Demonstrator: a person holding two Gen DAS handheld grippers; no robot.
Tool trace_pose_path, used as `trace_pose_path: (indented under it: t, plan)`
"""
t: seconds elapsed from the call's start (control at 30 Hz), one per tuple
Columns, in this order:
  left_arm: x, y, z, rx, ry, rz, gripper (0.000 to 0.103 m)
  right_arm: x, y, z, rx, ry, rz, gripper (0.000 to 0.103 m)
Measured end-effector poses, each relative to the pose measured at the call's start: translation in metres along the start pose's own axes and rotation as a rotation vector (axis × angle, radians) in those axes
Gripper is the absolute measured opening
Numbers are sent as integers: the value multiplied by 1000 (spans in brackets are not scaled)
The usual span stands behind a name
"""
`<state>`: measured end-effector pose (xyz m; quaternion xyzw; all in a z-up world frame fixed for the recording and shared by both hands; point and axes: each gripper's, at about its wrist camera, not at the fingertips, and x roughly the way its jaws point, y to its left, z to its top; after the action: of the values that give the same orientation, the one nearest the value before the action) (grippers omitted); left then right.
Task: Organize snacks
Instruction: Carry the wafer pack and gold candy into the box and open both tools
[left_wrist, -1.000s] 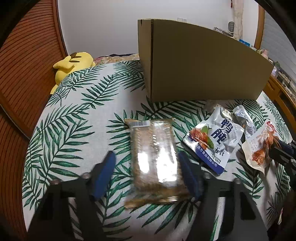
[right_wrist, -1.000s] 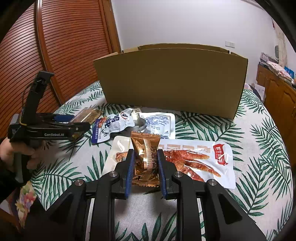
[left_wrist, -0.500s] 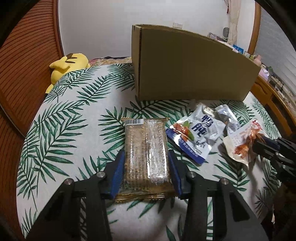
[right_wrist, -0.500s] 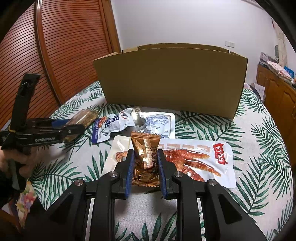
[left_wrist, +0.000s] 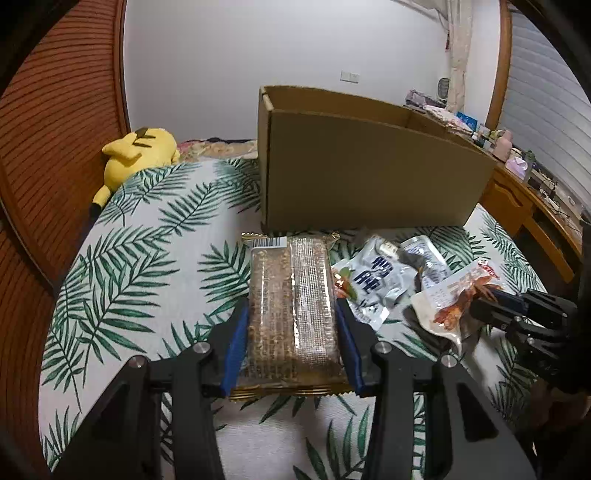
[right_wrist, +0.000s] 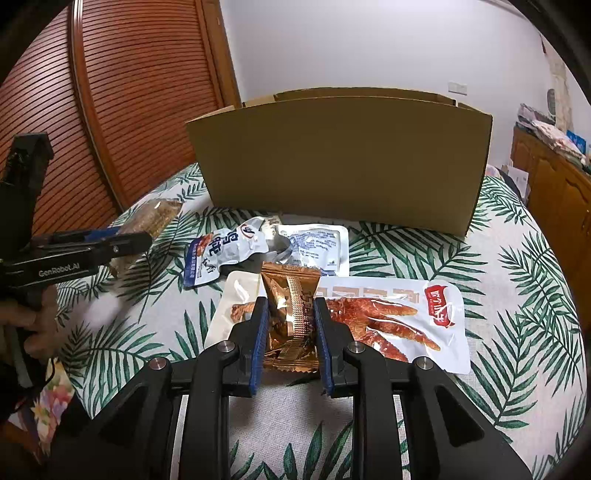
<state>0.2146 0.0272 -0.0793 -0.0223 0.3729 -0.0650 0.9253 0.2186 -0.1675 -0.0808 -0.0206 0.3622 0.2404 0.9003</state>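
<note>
1. Left wrist view: the left gripper (left_wrist: 291, 325) now pinches the long clear-wrapped snack bar (left_wrist: 291, 306) at lower centre of the frame, blue pads pressed to both long sides. A second ago the jaws stood wide of the bar, which lay flat on the leaf-print cloth (left_wrist: 147, 280); they have since closed on it.
2. The bar's far end now sits higher in the frame, and the open top of the cardboard box (left_wrist: 369, 173) shows at upper centre, where only its wall showed before. I judge the bar lifted clear and the left hand rising toward the box.
3. Right wrist view: the right gripper (right_wrist: 289, 332) is pressed together on a small gold packet (right_wrist: 291, 314) at centre frame, unchanged over the last second. The packet hangs above a white pouch of red chicken feet (right_wrist: 388, 317).
4. Two more pouches, a blue-and-white one (right_wrist: 221, 254) and a pale one (right_wrist: 321, 247), lie between that pouch and the box wall.
5. Both hands carry a snack, so dropping them into the box looks like the next step; three pouches remain on the cloth.
</note>
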Motion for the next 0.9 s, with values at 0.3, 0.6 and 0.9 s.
trace_pose_path:
  t: [0.3, 0.6, 0.9]
  plan:
    - [-12, -19, 18, 30, -50, -41, 44, -7, -3, 2, 23, -35, 12, 22]
    - [-19, -36, 51, 73, -118, -88, 44, -22, -13, 27, 18, -74, -6, 22]
    - [-22, -48, 97, 111, -202, -118, 44, -30, -18, 78, -50, -152, -40, 22]
